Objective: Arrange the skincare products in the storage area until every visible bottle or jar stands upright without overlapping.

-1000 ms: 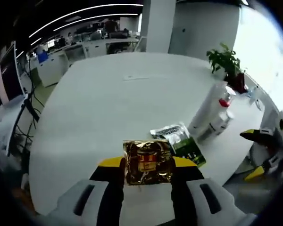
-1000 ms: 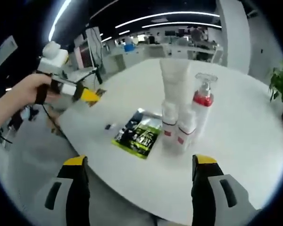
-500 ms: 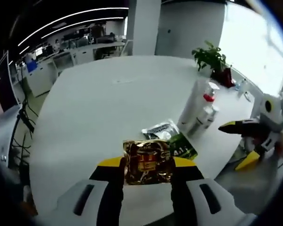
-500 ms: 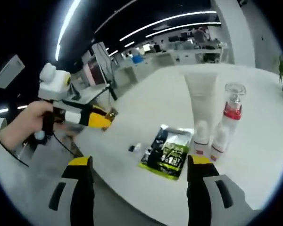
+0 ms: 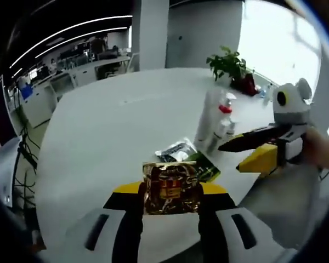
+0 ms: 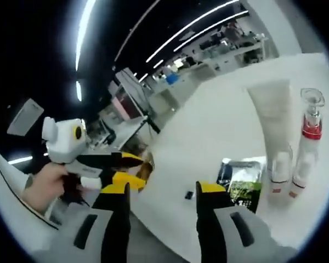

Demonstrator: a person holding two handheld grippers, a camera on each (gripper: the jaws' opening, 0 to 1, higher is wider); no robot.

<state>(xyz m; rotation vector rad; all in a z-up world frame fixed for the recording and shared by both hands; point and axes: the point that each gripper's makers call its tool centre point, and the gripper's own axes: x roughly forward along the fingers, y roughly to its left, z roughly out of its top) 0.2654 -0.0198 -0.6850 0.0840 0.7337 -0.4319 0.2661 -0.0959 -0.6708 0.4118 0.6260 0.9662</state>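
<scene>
**Gold packet pinched in the left claw, bottles standing on the table**

In the left gripper view, the left claw (image 5: 170,193) is pinching a shiny gold packet (image 5: 171,188) between its two yellow-tipped jaws. The packet has a red and yellow label. It is held up above the near edge of the round white table (image 5: 109,126).

On the table, just past the packet, lie a silver and black sachet (image 5: 173,150) and a green sachet (image 5: 206,166). They are flat and they overlap each other. Near them stand a tall white tube (image 5: 206,119), a pump bottle with a red collar (image 5: 224,115) and a small white bottle (image 5: 214,137). All three stand upright, close together. A green plant (image 5: 227,61) sits at the far side of the table.

The right claw (image 5: 247,154) comes in from the right, held by a hand (image 5: 324,153). In the right gripper view, its jaws (image 6: 163,194) are partly spread with nothing between them.
</scene>
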